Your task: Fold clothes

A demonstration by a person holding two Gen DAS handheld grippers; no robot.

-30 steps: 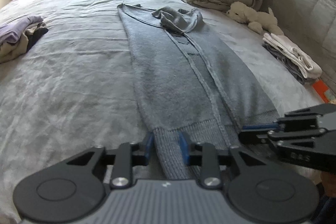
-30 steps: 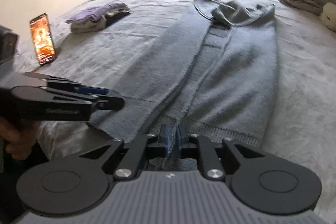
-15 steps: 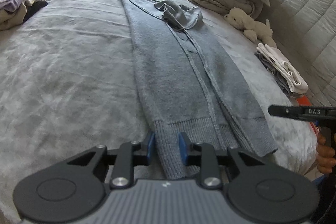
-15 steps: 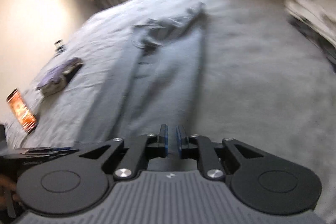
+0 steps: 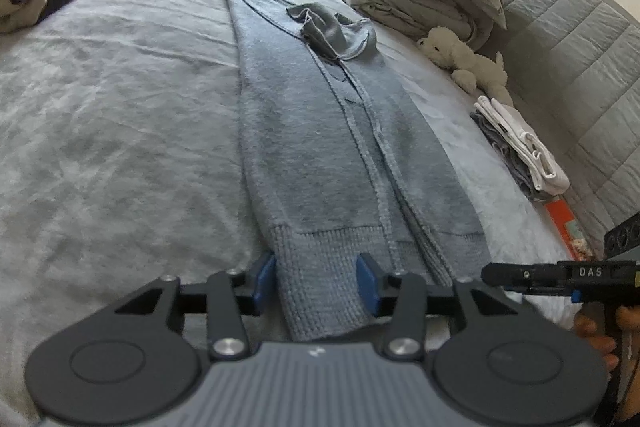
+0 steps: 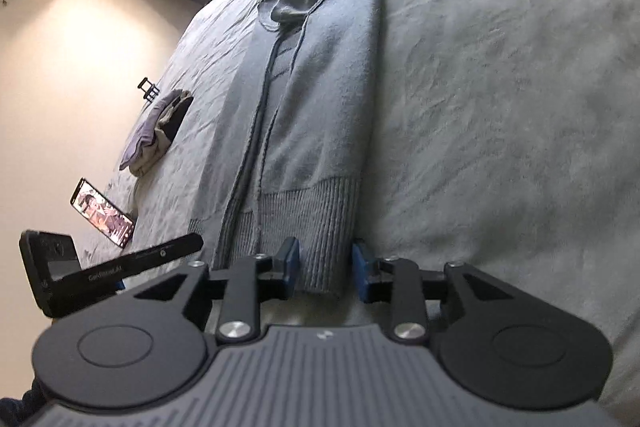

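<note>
White letters "DAS" stand on the side of the right gripper, seen to the right of the left gripper; a pale word on the left gripper's arm, seen from the right wrist, is too blurred to read.

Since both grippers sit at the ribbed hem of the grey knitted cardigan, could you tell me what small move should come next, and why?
Probably close both grippers on the hem. The left gripper and right gripper are open, each straddling a corner of the grey knitted cardigan, which lies flat and lengthwise on the grey bedspread; a grip must precede folding it up.
</note>
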